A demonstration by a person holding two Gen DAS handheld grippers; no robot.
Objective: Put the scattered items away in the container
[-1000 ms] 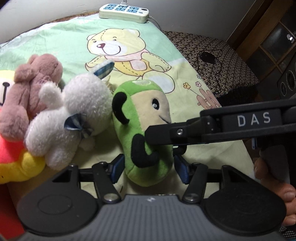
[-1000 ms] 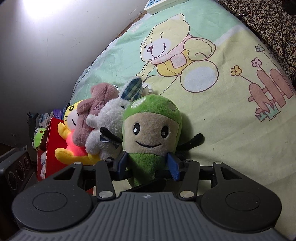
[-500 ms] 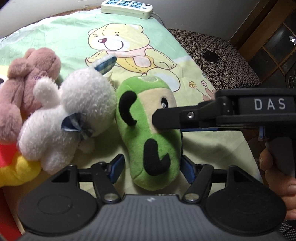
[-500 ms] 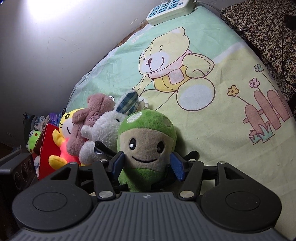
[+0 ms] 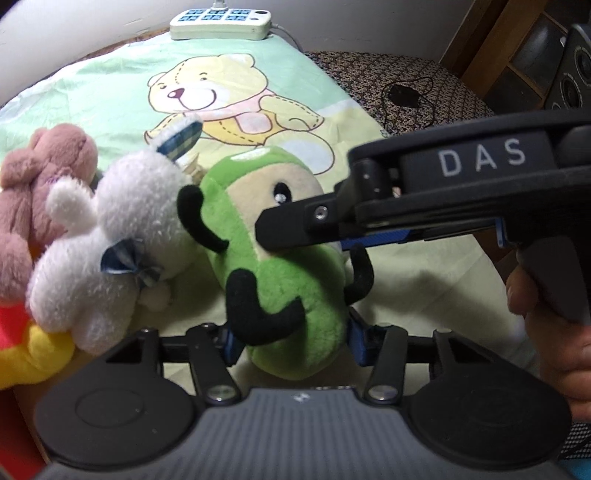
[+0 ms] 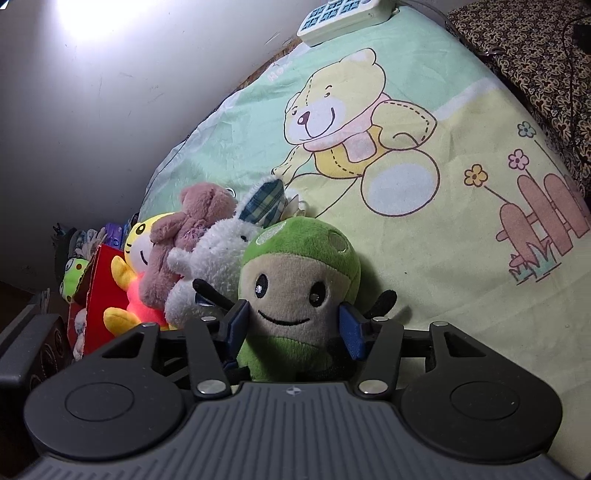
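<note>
A green plush doll with a tan face (image 5: 280, 273) (image 6: 295, 291) is held between both grippers above the bear-print blanket. My left gripper (image 5: 290, 343) is shut on its lower body. My right gripper (image 6: 293, 326) is shut on its middle, and its black arm (image 5: 461, 195) crosses the left wrist view from the right. A white plush rabbit (image 5: 110, 240) (image 6: 218, 258), a pink plush bear (image 5: 40, 184) (image 6: 184, 240) and a yellow plush tiger (image 6: 136, 273) lie packed to the doll's left. A red box (image 6: 92, 291) stands at the blanket's left edge.
The bear-print blanket (image 6: 406, 110) covers the surface. A white power strip (image 5: 219, 24) lies at its far end by the wall. A patterned dark cloth with a black cable (image 5: 406, 96) lies on the right. A speaker (image 5: 569, 81) stands far right.
Both grippers have closed in on the green doll and lifted it slightly. The right gripper's arm has risen in the left wrist view.
</note>
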